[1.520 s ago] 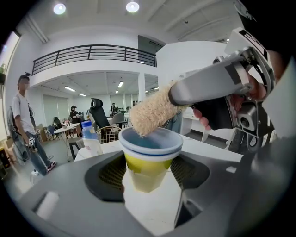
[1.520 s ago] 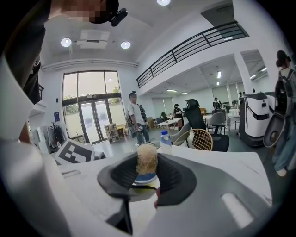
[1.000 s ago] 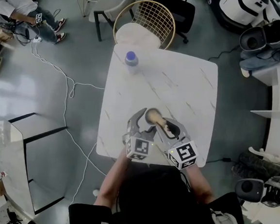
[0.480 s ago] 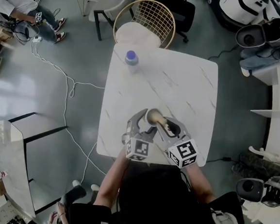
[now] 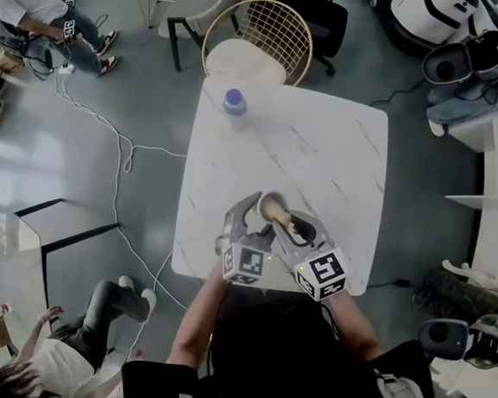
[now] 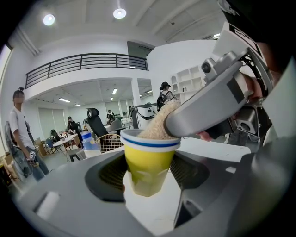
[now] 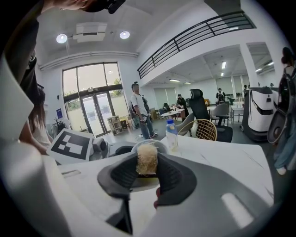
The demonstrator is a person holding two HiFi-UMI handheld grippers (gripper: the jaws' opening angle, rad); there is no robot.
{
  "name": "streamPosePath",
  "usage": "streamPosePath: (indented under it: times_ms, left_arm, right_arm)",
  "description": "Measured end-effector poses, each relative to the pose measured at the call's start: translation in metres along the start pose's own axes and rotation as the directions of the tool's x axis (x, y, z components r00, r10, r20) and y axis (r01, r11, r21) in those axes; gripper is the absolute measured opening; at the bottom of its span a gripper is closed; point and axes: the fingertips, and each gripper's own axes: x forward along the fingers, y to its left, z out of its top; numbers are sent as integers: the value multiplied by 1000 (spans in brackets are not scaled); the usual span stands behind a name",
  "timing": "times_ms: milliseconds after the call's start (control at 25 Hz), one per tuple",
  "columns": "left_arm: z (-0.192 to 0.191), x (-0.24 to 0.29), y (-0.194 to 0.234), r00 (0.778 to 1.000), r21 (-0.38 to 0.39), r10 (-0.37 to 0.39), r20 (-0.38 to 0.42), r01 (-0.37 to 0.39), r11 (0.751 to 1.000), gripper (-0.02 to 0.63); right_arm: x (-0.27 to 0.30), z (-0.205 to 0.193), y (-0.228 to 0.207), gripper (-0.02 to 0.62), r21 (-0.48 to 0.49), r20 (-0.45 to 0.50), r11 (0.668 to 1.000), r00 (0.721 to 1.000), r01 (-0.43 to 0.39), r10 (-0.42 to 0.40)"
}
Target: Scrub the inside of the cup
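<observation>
Left gripper view: your left tool (image 6: 149,178) clamps the cup (image 6: 150,157) near the table's (image 5: 331,152) 6 o'clock edge. Your right tool (image 7: 147,178) pinches the scrubber (image 7: 147,159), pushed into its mouth. Risk: hard sideways scrubbing likely crushes the wall or twists it free.

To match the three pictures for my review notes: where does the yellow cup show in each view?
Head view: the cup stands on the table's near half, at picture centre.
Left gripper view: centre, clamped between the jaws of the left tool.
Right gripper view: centre, mostly hidden behind the scrub pad in the right tool; its rim shows.
Shared landmark: the blue-capped bottle beyond the cup.
</observation>
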Motion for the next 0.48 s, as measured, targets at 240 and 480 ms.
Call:
streamPosePath:
  times_ms: [240, 480]
  left_arm:
    - [2, -1, -1, 1000, -6, -2, 2, 2, 1000, 304]
    - [1, -1, -5, 1000, -14, -9, 5, 9, 1000, 302]
  right_arm:
    - [-4, -1, -8, 110, -1, -10, 1000, 1000, 17, -17]
    - [-6, 0, -15, 110, 3, -14, 1000, 1000, 25, -25]
